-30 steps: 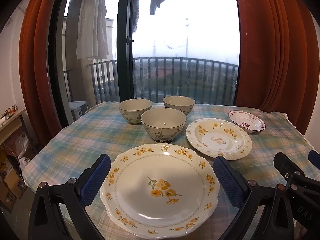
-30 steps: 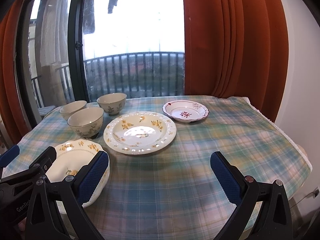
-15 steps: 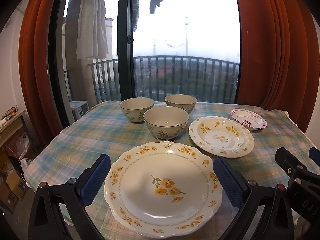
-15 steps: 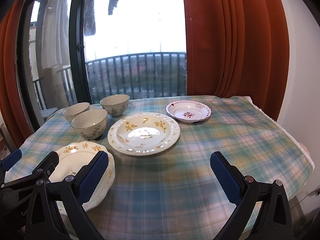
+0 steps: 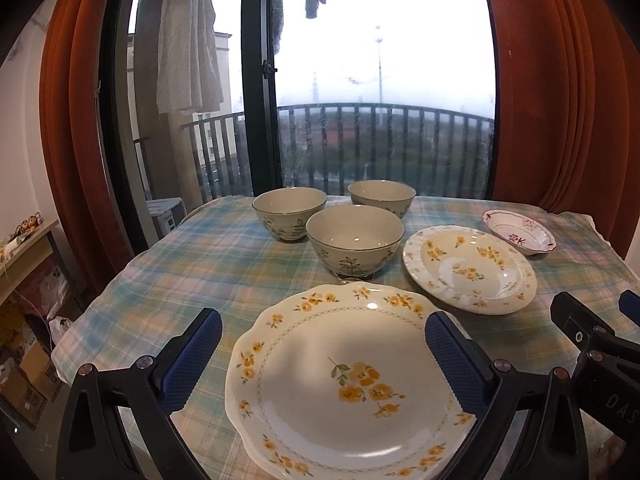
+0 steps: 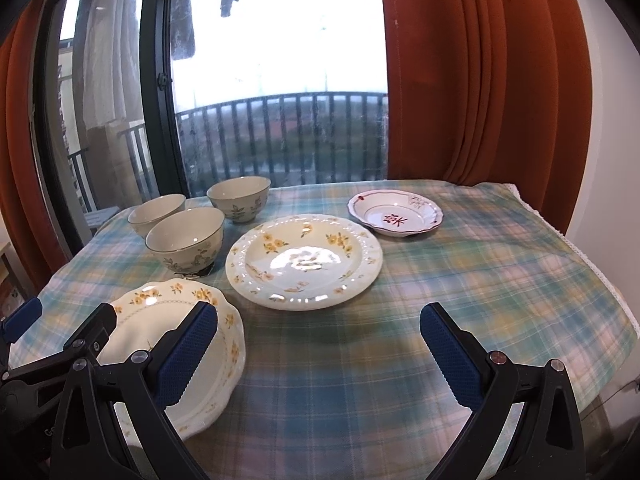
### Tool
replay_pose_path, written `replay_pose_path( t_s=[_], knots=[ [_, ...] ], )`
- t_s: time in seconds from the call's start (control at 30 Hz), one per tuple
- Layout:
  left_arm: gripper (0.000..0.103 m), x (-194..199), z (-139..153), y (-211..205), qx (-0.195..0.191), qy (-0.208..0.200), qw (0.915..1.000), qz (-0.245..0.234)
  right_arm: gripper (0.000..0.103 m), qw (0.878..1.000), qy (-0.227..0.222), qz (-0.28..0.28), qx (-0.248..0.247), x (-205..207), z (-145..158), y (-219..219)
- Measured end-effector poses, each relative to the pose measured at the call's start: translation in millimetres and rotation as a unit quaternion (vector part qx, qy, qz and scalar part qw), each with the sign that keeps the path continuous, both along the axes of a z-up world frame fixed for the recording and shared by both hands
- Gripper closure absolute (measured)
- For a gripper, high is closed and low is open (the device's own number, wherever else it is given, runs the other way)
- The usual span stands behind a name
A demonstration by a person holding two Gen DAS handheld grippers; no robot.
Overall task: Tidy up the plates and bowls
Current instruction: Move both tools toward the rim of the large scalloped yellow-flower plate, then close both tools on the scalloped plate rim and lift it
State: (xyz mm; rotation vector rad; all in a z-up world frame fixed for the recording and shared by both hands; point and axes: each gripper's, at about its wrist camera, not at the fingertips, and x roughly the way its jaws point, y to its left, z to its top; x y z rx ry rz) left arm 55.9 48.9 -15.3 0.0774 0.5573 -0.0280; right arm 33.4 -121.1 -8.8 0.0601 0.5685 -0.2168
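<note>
A big cream plate with yellow flowers (image 5: 344,380) lies at the table's near left, just beyond my open left gripper (image 5: 320,356); it also shows in the right wrist view (image 6: 176,320). A deeper flowered plate (image 5: 470,270) (image 6: 304,260) lies in the middle. A small dish with red marks (image 5: 518,232) (image 6: 396,212) sits far right. Three cream bowls (image 5: 354,240) (image 5: 289,213) (image 5: 381,198) stand at the back left; they also show in the right wrist view (image 6: 184,238). My right gripper (image 6: 318,354) is open and empty over bare cloth.
The table wears a plaid cloth (image 6: 460,280) with its edge near on the right. Orange curtains (image 6: 480,80) and a glass balcony door (image 5: 260,80) stand behind the table. A shelf and boxes (image 5: 24,320) sit on the floor at the left.
Both grippers have shifted slightly left and back, so the plates sit a little further right and lower in view. Nothing on the table has moved.
</note>
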Motion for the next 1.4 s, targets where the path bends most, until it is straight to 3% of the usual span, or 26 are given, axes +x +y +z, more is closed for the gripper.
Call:
replay_pose_path(
  t_s=[0.33,0.53,0.77,1.0,1.2,1.4],
  knots=[
    [0.008,29.2,-32.5,18.5,-0.007,0.057,0.9982,0.016,0.007,0.998,0.055,0.026,0.007,39.7,-30.4,24.8],
    [0.012,43.5,-51.4,32.3,0.023,0.082,0.9958,0.035,0.009,0.994,0.092,0.046,0.025,60.4,-50.9,40.6],
    [0.028,61.3,-73.7,34.9,-0.007,0.132,0.9911,0.014,0.019,0.989,0.136,0.058,0.029,81.4,-72.8,56.2],
    [0.031,68.5,-77.4,32.6,-0.008,0.154,0.988,0.006,0.027,0.981,0.18,0.053,0.045,96.6,-88.3,58.4],
    [0.034,72.5,-78.8,31.4,0.006,0.162,0.9868,0.004,0.036,0.981,0.178,0.06,0.045,99.9,-88.5,64.8],
    [0.035,68.3,-77.7,31.1,0.005,0.165,0.9862,0.007,0.036,0.98,0.183,0.059,0.043,97.6,-87.5,62.4]
  ],
)
